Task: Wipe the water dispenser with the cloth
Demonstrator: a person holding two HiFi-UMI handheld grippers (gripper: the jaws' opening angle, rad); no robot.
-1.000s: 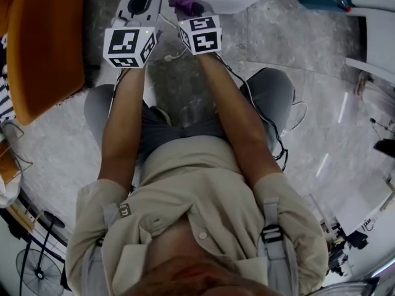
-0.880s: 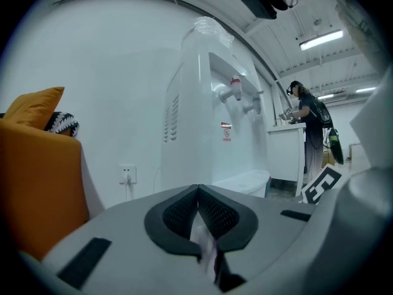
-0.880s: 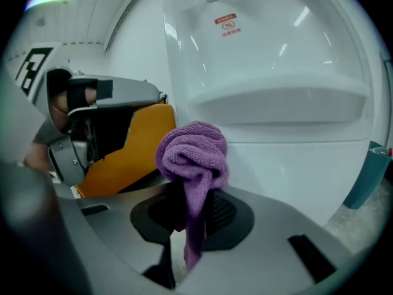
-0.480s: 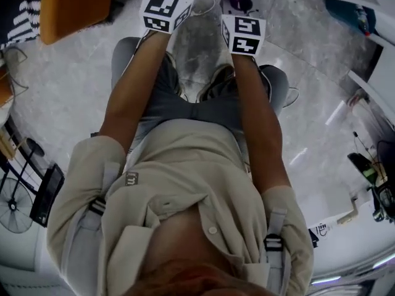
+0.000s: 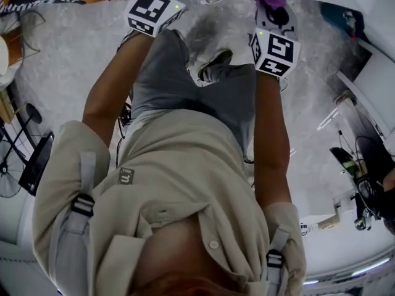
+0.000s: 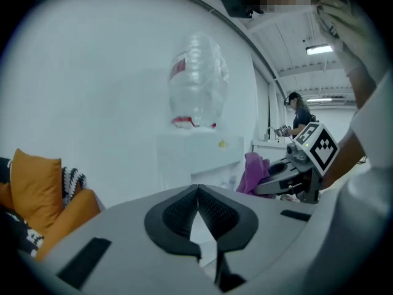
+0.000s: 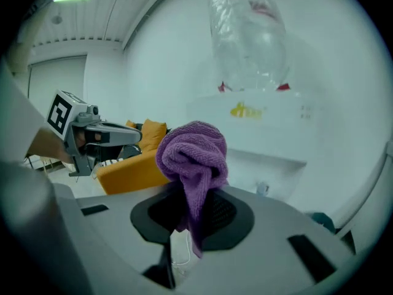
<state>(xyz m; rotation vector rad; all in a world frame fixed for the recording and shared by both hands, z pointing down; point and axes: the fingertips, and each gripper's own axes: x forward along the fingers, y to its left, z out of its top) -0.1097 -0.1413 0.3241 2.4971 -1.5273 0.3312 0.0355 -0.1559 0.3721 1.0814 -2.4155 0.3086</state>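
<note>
Left gripper view: the left gripper [image 6: 198, 196] has its jaws pressed together with nothing between them; it points at the water dispenser [image 6: 198, 155], a white cabinet against the wall with an upturned clear bottle [image 6: 198, 82] on top; just right of the dispenser's front hangs the right gripper [image 6: 277, 178], carrying the purple cloth [image 6: 252, 174]; an orange cushion [image 6: 37, 183] lies well to the dispenser's left.

Right gripper view: the right claw is clamped on the cloth, whose bunched head stands above the pads while a tail hangs down between them; the dispenser fills the space ahead, near but not touched, with its tap recess below the yellow mark; the empty gripper shows off to the dispenser's left.

Head view: both arms reach forward over the pale floor; the dispenser itself cannot be made out here.

The approach looks nearly done and the wiping not yet begun. To do it well, I would lead with the soft wad, not the hard jaw tips; press it flat on the dispenser's front panel and sweep in overlapping passes; hold the grip firm so the loose bundle does not slip out; stay clear of the bottle, which may rock if knocked.
</note>
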